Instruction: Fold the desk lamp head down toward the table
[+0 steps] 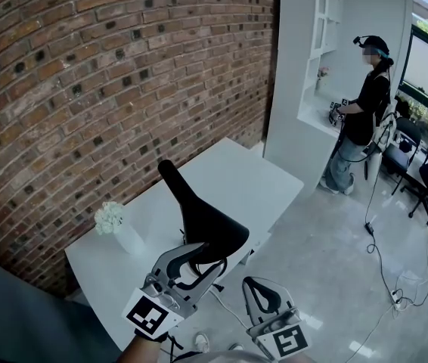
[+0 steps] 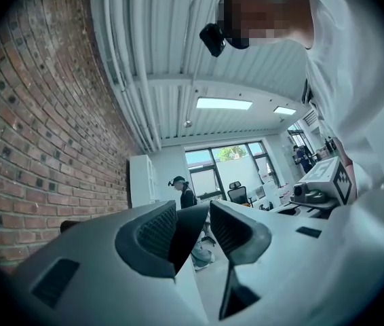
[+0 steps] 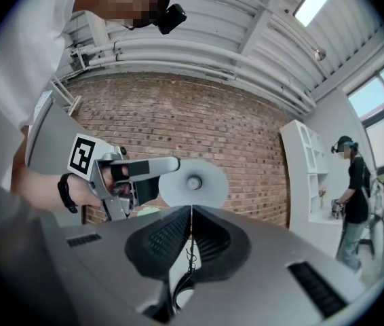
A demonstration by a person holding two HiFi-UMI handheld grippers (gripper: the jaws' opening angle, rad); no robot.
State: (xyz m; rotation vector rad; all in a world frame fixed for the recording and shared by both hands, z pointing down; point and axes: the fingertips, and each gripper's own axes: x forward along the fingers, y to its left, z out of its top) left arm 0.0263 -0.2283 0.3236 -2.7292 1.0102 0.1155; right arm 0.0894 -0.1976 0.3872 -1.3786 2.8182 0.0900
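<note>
Desk lamp head point(image 1: 203, 219), black and conical, leans over the white table point(image 1: 263, 176) beside the brick wall point(image 1: 85, 89), right of a white flower vase point(image 1: 114, 225). Left gripper point(image 1: 205, 259) holds the head's wide lower rim, jaws partway apart with the rim filling the gap between the pads. Right gripper point(image 1: 258, 284), just to its right, has jaws fully together on nothing; a person point(image 1: 367, 108) stands far right.
</note>
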